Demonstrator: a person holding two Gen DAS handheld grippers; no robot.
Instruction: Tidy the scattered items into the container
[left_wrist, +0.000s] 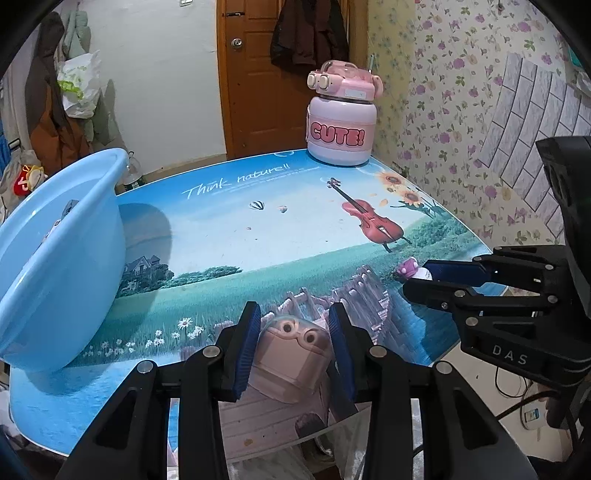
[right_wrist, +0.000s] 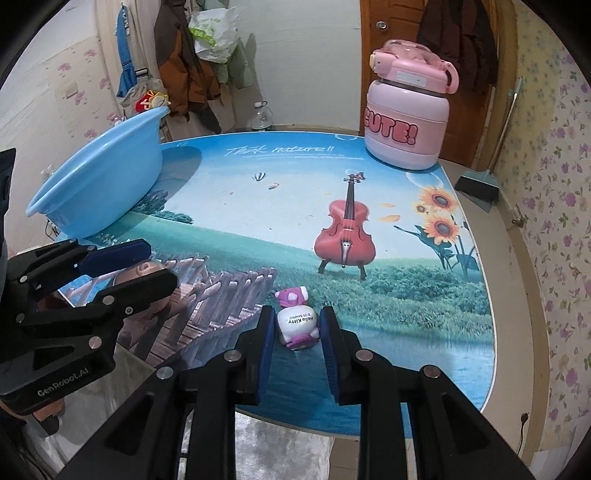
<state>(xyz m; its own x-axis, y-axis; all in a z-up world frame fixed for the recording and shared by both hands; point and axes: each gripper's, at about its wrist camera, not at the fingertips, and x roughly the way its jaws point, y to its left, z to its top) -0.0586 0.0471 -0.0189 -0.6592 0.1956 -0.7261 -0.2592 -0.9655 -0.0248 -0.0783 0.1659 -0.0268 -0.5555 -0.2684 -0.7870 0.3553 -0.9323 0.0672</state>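
**Both sets of fingers straddle small toys on the picture-printed desk**

Flowered wallpaper and a brown door (left_wrist: 255, 74) back the desk (left_wrist: 258, 229), whose top carries a printed meadow, violin and sunflowers. Your left gripper (left_wrist: 293, 332) has its fingers (left_wrist: 247, 343) spread, one on each side of a pale toy with two round eyes (left_wrist: 291, 350); the pads sit close to it, but you cannot tell whether they touch. Left of those fingers and beyond them, the blue basin (left_wrist: 62, 258) stands tilted at the desk edge. Your right gripper (right_wrist: 297, 343) is likewise released, its fingers (right_wrist: 267, 350) flanking a pink-and-white Hello Kitty toy (right_wrist: 297, 321) lying on the desk, with small gaps on both sides. Straight ahead of both, at the far edge, stands the pink "CUTE!" bottle (right_wrist: 406, 118). Coats (right_wrist: 184, 74) and a plastic bag hang on the wall behind the basin.
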